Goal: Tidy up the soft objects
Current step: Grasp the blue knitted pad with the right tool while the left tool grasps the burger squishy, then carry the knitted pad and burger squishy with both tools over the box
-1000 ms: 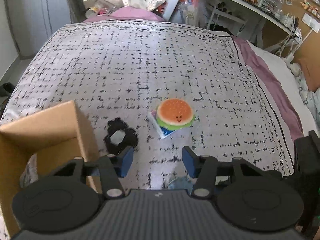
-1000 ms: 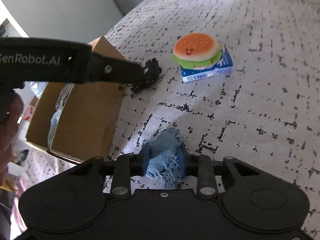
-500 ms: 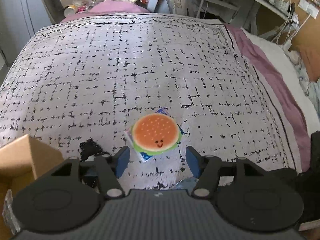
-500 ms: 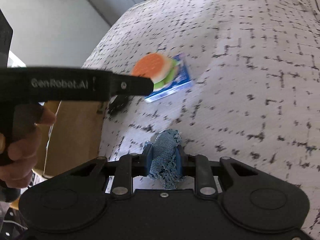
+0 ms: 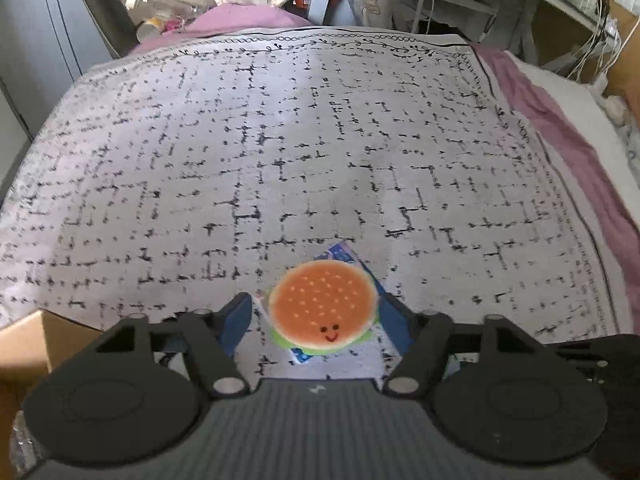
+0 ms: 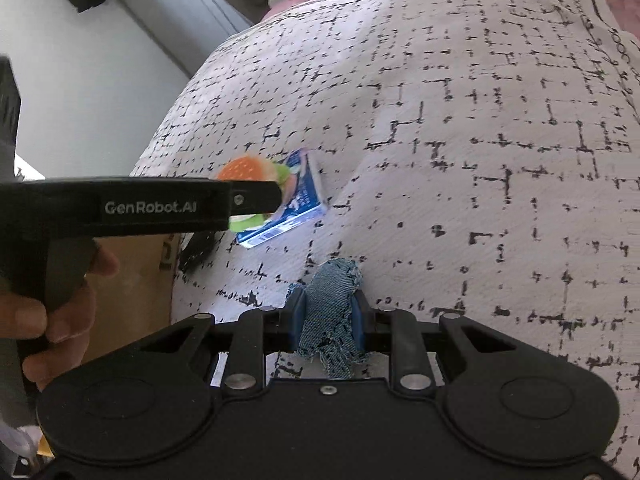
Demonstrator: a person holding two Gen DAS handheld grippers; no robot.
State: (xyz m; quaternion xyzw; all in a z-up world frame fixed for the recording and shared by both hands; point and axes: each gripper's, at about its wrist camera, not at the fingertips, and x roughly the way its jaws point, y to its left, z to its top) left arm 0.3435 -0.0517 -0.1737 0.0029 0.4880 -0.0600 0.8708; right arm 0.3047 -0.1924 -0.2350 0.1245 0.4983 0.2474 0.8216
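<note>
Orange and plush, a smiling burger toy (image 5: 323,312) lies on a flat blue packet (image 6: 298,204) in the middle of a black-and-white patterned bedspread (image 5: 320,152). This burger is the landmark for everything else.

The left gripper (image 5: 322,318) hangs just above the burger, tilted steeply down. Its jaws have just been closing a little and stand about half open, one blue pad on each side of the burger. The pads appear not to press it yet. Nothing is held.

Risk, as I judge it: the burger rests on the slick packet, so a closing pad could snag the packet's edge and drag or lift it too. A low, off-centre squeeze could also pop the springy toy sideways out of the grip.

The right gripper (image 6: 326,320) is near the burger, on its right. Its jaws are almost shut, pinching a frayed scrap of blue denim (image 6: 332,308). Loose threads hang below, so the scrap could slip if jolted.

A cardboard box (image 5: 36,344) stands left of the burger, likely the place for the soft things. A person's hand (image 6: 52,312) grips the left tool's handle.
</note>
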